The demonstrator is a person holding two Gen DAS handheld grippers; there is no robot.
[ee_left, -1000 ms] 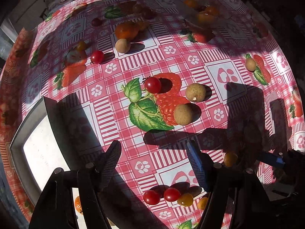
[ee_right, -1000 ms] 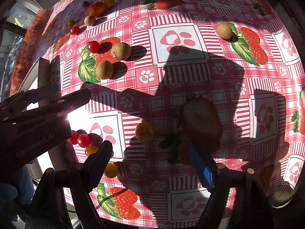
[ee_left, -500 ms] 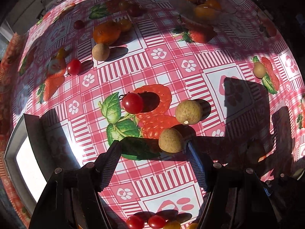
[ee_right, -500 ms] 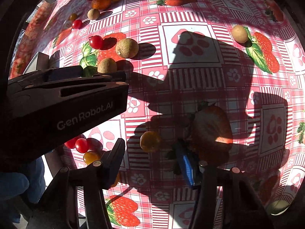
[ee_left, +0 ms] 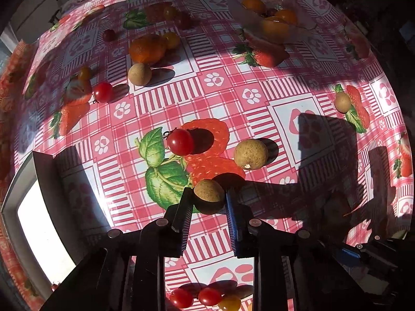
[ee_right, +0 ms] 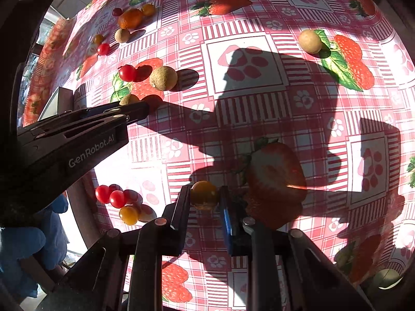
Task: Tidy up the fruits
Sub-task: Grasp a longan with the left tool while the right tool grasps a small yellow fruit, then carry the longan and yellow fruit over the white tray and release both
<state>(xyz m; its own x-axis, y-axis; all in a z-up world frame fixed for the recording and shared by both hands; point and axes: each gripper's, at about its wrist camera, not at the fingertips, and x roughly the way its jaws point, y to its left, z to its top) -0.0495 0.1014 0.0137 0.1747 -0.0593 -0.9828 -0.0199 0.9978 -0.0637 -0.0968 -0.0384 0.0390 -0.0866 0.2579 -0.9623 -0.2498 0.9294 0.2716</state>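
Note:
Fruits lie scattered on a red checked tablecloth. My left gripper [ee_left: 208, 198] is shut on a small brown longan [ee_left: 209, 190]; it also shows in the right wrist view [ee_right: 129, 99], where the left gripper reaches in from the left. My right gripper [ee_right: 205, 197] is shut on a yellow cherry tomato [ee_right: 204, 191], next to a printed strawberry. A second longan [ee_left: 250, 154] and a red cherry tomato [ee_left: 180, 141] lie just beyond the left gripper. A glass bowl [ee_left: 306, 22] holding orange fruits stands at the far side.
An orange [ee_left: 146, 48], another longan [ee_left: 139, 74], a red tomato [ee_left: 103, 92] and small yellow tomatoes lie at the far left. A lone longan [ee_left: 342, 101] lies right. A metal tray [ee_left: 44, 171] sits left. Red and yellow tomatoes [ee_right: 118, 199] cluster near the table's front edge.
Both grippers moved forward and closed: the left around the nearer longan, the right around the yellow cherry tomato. Both were open one second ago.

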